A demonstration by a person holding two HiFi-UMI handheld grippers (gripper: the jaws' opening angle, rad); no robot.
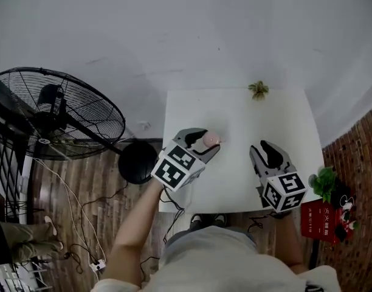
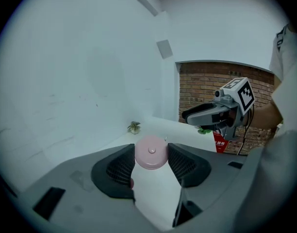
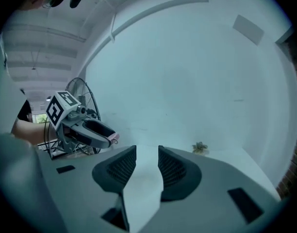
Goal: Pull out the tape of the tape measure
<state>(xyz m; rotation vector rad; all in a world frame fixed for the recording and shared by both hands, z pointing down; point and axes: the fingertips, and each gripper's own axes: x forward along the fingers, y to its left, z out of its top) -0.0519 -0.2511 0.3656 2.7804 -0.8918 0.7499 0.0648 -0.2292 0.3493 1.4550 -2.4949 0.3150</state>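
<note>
A round pink tape measure (image 1: 211,139) sits between the jaws of my left gripper (image 1: 205,145), held above the left part of the white table (image 1: 234,111). In the left gripper view the tape measure (image 2: 151,152) fills the gap between the two black pads, and the left gripper (image 2: 151,155) is shut on it. No tape shows pulled out. My right gripper (image 1: 266,151) hovers over the table's right side, apart from the tape measure. Its pads (image 3: 171,168) stand slightly apart with nothing between them. The right gripper view shows the left gripper (image 3: 90,130) off to the left.
A small dried plant sprig (image 1: 258,90) lies at the table's far edge. A large black floor fan (image 1: 58,114) stands to the left, with cables on the wooden floor. A red box (image 1: 323,219) and a potted plant (image 1: 324,181) sit at the right by a brick wall.
</note>
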